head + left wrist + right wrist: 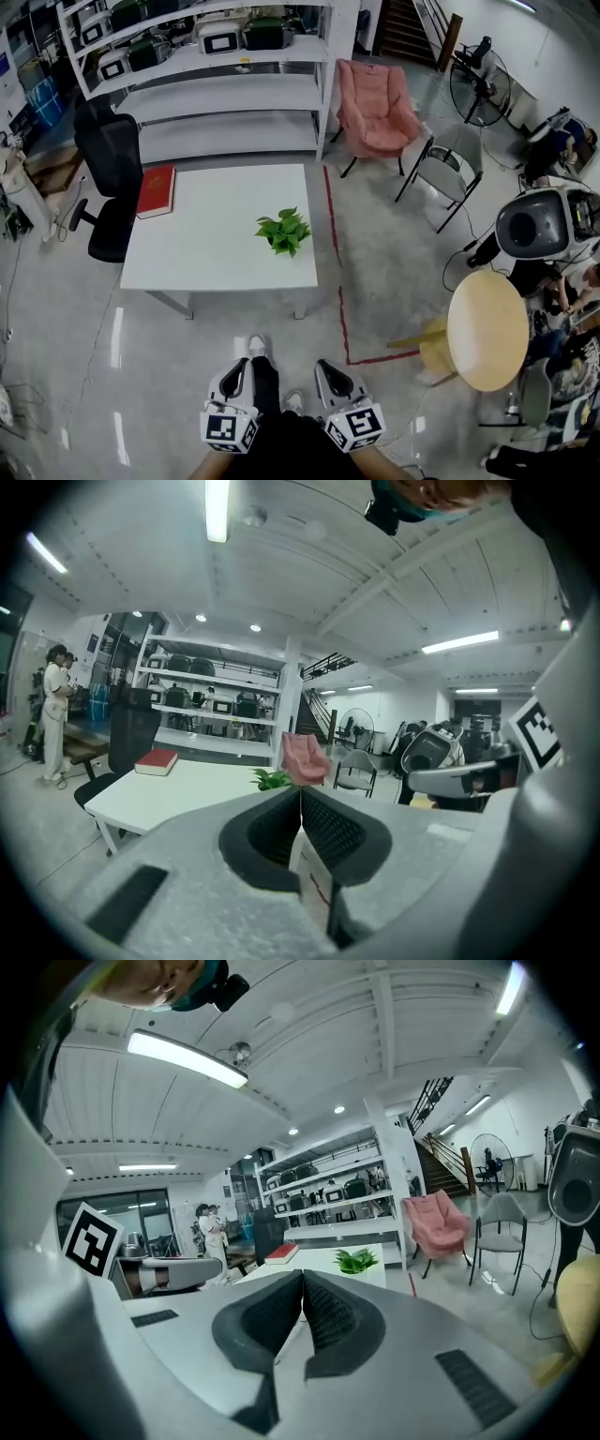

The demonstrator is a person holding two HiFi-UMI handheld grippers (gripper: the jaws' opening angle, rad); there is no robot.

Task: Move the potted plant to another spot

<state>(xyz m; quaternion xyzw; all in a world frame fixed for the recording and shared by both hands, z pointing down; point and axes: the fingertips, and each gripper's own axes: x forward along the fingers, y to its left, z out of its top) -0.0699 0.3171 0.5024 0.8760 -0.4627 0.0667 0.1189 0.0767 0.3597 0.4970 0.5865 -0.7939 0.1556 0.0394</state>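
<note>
The small green leafy potted plant (283, 232) stood on the white rectangular table (216, 253), near its right edge and roughly midway along it. A red hardcover book (157, 190) lay at the table's far left corner, well apart from the plant. I held both grippers side by side, short of the table's near edge. The left gripper (240, 366) had its jaws pressed together with nothing between them. The right gripper (330, 367) was likewise closed and empty. A black office chair (108, 169) stood at the table's left side, and a pink padded chair (375, 108) beyond its far right corner.
</note>
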